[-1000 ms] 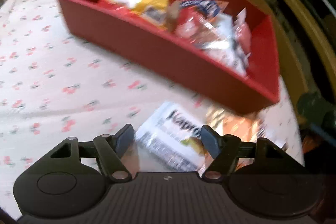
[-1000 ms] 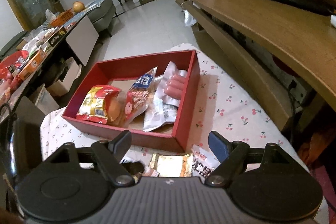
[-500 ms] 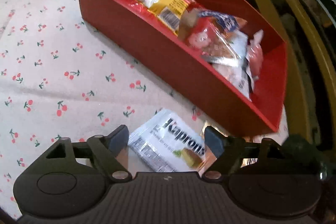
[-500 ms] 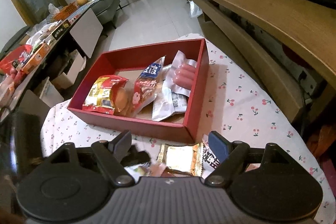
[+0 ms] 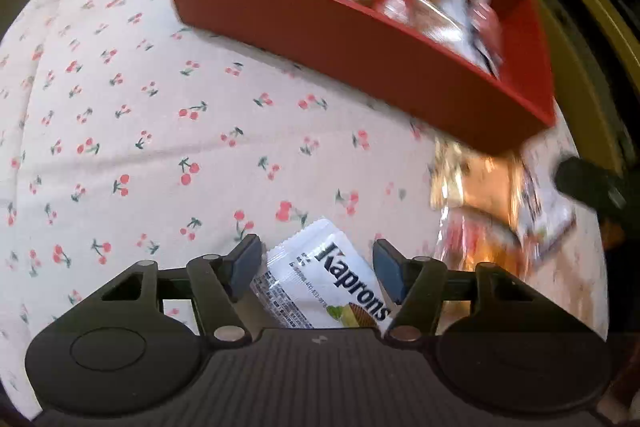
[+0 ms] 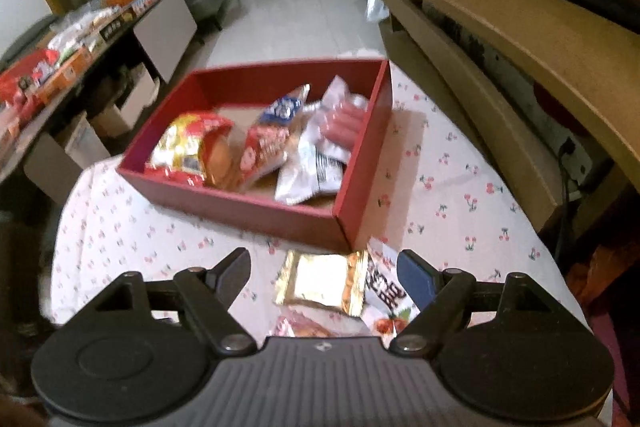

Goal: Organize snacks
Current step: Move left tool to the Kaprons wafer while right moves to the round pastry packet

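Tongs of the left hand (image 5: 316,263) straddling the white Kaprons packet (image 5: 320,287), jaws just been closing in, pads not yet seen pressing, so open around it. Lying flat on the cherry-print tabletop (image 5: 160,131), near the red box (image 5: 360,59), not in it. Probably light, crinkly, slick film; a limp sachet likely to buckle or slide. Best pinched across the flat middle, or by the sealed top edge. Right tongs (image 6: 324,267) spread wide, holding nothing, above the gold packet (image 6: 320,283) and the red-lettered packet (image 6: 384,295) just beside the box corner. Inside the box: several snacks already, sausages (image 6: 340,123) among them.
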Available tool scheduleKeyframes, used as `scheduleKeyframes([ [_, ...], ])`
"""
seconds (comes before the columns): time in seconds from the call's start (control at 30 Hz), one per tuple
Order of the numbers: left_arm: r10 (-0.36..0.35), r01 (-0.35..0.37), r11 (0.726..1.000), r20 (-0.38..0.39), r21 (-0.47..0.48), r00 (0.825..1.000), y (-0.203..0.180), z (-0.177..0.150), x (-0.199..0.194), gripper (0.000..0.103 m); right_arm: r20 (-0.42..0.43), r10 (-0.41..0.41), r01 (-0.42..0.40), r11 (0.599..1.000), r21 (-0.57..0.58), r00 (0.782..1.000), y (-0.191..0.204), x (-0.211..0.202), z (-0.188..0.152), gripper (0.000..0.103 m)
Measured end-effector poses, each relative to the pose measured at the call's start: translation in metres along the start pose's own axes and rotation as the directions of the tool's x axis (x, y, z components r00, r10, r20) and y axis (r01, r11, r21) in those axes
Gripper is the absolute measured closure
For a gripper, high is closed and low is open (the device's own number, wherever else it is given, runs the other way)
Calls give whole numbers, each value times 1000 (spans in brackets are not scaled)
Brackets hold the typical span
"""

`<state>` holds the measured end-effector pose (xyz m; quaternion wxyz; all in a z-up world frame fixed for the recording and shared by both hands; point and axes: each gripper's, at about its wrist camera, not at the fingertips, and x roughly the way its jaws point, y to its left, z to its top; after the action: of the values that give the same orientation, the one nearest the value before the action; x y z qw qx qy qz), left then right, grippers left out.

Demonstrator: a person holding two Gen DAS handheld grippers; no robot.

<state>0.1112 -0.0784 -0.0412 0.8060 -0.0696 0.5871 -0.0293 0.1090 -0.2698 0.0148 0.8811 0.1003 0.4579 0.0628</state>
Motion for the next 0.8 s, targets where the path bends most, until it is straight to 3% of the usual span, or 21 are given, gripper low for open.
scheduleKeyframes([
  [0.13,-8,10,998,-24,63,1000,16,-19,-10,29,-61,8,-7,1000,14,998,1,12,-11,17],
  [0.23,-94,93,995,-35,-40,995,38,-27,-17,22,-102,1,1,1000,18,995,4,20,-21,17],
  [0.4,-191,185,965,-17,-184,981,54,-46,-22,13,-154,0,2,1000,12,988,14,31,-34,17],
  [0.47,-189,183,961,-9,-208,982,51,-50,-20,10,-153,-10,10,1000,0,988,17,32,-36,16],
  [0.6,-128,126,977,1,-173,992,31,-49,-19,6,-157,-4,5,1000,10,988,15,34,-35,15],
  [0.8,-60,60,998,-10,9,998,19,-52,-18,11,-160,23,-19,999,31,987,9,32,-32,15],
])
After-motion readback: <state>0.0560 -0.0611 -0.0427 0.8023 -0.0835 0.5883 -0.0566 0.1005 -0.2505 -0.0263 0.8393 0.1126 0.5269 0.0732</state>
